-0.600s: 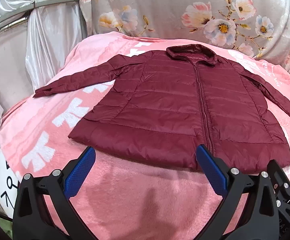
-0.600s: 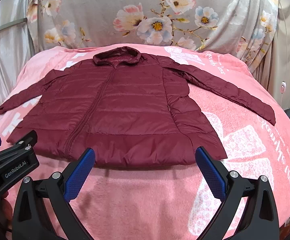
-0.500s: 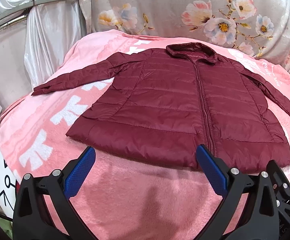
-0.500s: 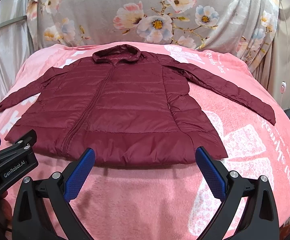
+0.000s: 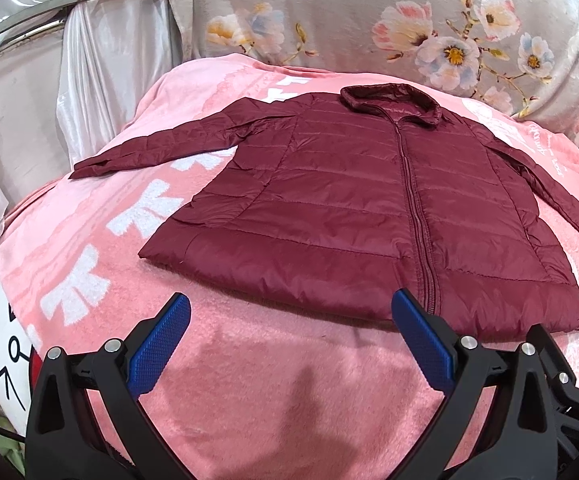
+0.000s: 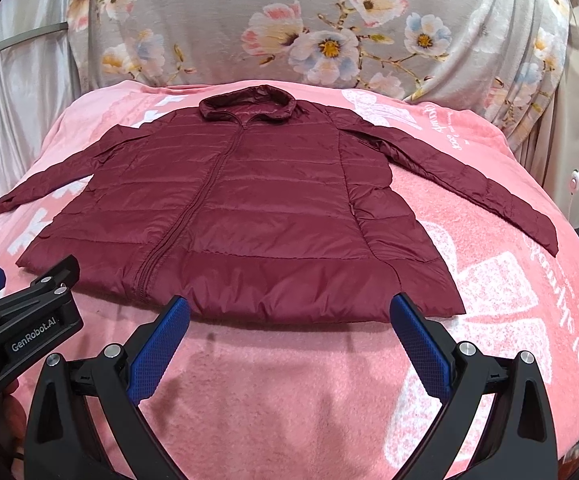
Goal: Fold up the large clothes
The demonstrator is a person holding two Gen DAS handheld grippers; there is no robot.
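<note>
The quilted jacket [image 6: 257, 216] is thin cloth with a soft sheen, stitched in horizontal channels, its zip [image 6: 193, 216] a matching dull strip. Under the jacket lies a fleecy pink blanket [image 6: 289, 392], matt and fuzzy, with white printed patches. Behind the jacket hangs a flowered sheet [image 6: 329, 20] of smooth, faintly glossy fabric; left of it, a silvery satin curtain [image 5: 17, 92] shines strongly. Nearer than the jacket's hem, each gripper's fingers [image 5: 157, 344] look like matt black plastic with knurled blue rubbery pads and small bright metal screws [image 6: 465, 347].
</note>
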